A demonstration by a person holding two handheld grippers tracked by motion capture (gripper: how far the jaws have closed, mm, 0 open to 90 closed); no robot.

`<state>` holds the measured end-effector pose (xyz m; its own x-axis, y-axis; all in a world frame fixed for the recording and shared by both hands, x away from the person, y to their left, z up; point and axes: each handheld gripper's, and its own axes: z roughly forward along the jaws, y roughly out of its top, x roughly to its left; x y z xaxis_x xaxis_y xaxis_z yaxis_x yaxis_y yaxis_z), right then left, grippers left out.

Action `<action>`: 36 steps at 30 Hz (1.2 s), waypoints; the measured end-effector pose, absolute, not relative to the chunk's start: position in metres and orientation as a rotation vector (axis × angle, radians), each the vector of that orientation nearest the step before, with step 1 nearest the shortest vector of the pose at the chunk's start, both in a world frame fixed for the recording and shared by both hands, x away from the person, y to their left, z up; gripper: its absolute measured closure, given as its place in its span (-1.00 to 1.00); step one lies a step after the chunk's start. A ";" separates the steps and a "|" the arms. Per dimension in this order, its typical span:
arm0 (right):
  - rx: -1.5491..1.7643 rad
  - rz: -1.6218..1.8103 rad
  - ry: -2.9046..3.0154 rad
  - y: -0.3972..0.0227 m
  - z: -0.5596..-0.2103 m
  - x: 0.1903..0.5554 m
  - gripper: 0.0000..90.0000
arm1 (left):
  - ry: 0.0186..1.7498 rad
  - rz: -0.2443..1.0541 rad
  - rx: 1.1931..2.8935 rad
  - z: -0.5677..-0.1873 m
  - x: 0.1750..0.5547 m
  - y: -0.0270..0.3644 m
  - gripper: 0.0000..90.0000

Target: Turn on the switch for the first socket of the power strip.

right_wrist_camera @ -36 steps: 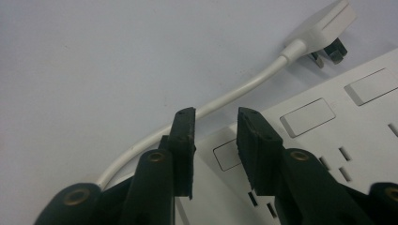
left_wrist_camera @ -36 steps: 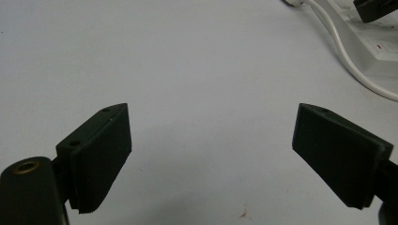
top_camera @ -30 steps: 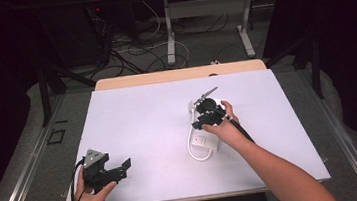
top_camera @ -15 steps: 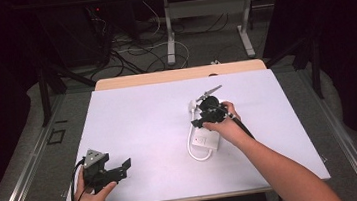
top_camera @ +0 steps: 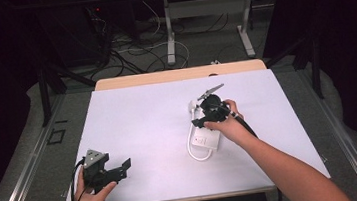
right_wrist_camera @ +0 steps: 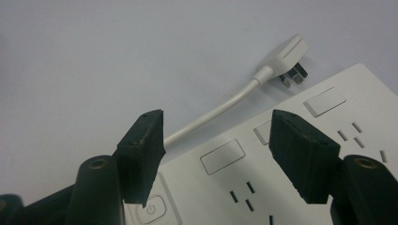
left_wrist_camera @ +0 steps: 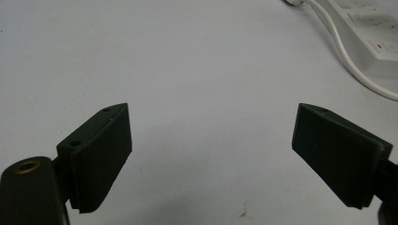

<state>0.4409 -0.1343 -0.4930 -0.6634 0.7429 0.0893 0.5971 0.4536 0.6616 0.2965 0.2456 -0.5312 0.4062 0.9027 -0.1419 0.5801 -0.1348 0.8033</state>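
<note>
Currently, the right gripper (top_camera: pixel 202 109) is positioned directly above the white rectangular plastic power strip (top_camera: pixel 207 141), which lies flat on the white table surface (top_camera: pixel 133 115), right of centre. Compared with the frame one second earlier, the right gripper has been shifted slightly toward the far end of the strip and tilted downward; the left gripper (top_camera: pixel 118 169) has not been moved and is held near the front left corner of the table, well apart from the strip.

In the right gripper view, the jaws of the right gripper (right_wrist_camera: pixel 213 145) are seen spread apart, with nothing between them. Below them lie the strip's socket face (right_wrist_camera: pixel 300 164), a round power button (right_wrist_camera: pixel 152 209) and the thin white cable (right_wrist_camera: pixel 211 117), which runs to the flat white plug (right_wrist_camera: pixel 286 56) lying on the table just beside the strip's edge. The plug is not inserted in any socket.

In the left gripper view, the jaws of the left gripper (left_wrist_camera: pixel 211 150) are likewise held wide apart over bare table, with the strip's corner (left_wrist_camera: pixel 371 33) and its looped cable (left_wrist_camera: pixel 356 70) seen farther off.

The small advance is judged to be an alignment step: the jaws are being brought over the cable or plug end before a grasp. No contact with the strip is established yet. A further descent would be required before closure.
</note>
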 end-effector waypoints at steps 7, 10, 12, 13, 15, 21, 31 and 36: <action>1.164 1.028 2.490 -0.136 -0.490 0.437 -0.46 | 1.282 0.486 1.828 -0.531 0.296 0.246 -0.73; 1.150 1.050 2.457 -0.137 -0.487 0.436 -0.55 | 1.282 0.483 1.831 -0.531 0.296 0.246 -0.73; 1.139 1.068 2.446 -0.138 -0.486 0.435 -0.61 | 1.281 0.483 1.831 -0.531 0.296 0.246 -0.73; 1.155 1.068 2.442 -0.138 -0.485 0.434 -0.64 | 1.281 0.483 1.831 -0.531 0.296 0.246 -0.73; 1.160 1.084 2.426 -0.140 -0.483 0.433 -0.66 | 1.279 0.484 1.830 -0.531 0.296 0.246 -0.73; 1.173 1.116 2.374 -0.147 -0.478 0.427 -0.73 | 1.281 0.485 1.828 -0.531 0.296 0.246 -0.73; 1.159 1.124 2.325 -0.166 -0.474 0.422 -1.00 | 1.286 0.486 1.824 -0.530 0.296 0.246 -0.73; 1.125 1.113 2.295 -0.175 -0.473 0.418 -1.00 | 1.286 0.490 1.823 -0.530 0.296 0.246 -0.76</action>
